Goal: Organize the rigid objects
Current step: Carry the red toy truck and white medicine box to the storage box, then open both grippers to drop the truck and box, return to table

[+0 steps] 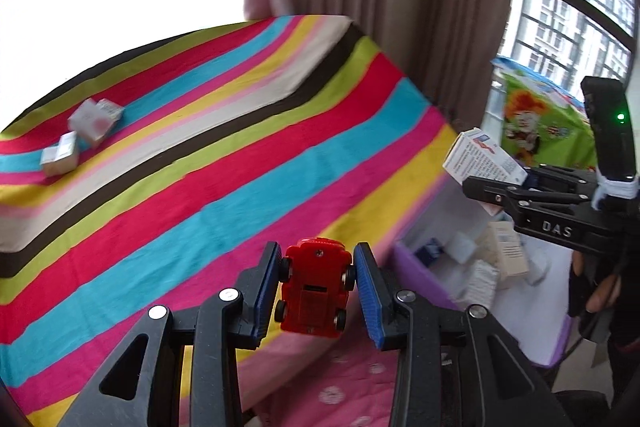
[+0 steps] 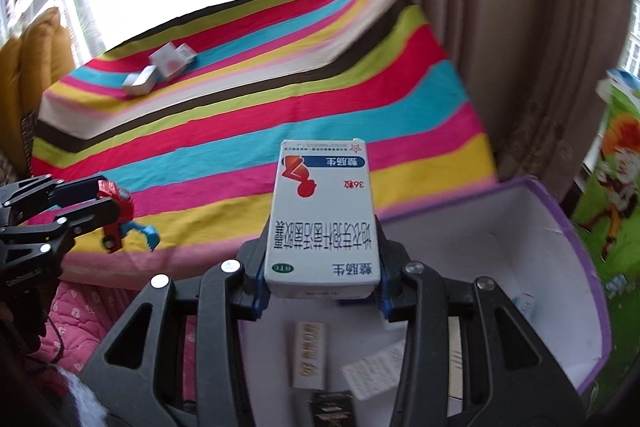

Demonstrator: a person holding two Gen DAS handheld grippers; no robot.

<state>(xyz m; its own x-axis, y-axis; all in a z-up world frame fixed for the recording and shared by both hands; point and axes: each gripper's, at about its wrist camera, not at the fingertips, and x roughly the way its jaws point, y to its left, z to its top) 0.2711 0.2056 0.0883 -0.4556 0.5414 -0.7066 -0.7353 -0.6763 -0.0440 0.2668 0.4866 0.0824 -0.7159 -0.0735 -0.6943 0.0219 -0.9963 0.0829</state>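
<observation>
Red toy car (image 1: 313, 285): clamped in left hand-held gripper (image 1: 316, 291), beside purple storage box (image 2: 560, 195). White medicine carton (image 2: 324, 215): clamped in right hand-held gripper (image 2: 322, 267), above that box. Advice: lower inside before releasing; avoid cartons (image 2: 310, 355) already there.

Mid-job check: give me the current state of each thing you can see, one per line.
Left gripper: shut on red toy car, lifted.
Right gripper: shut on white medicine box, lifted.
Purple-rimmed storage box: open, holding small boxes.
Two small white boxes: lying on striped bedspread, touching.
</observation>
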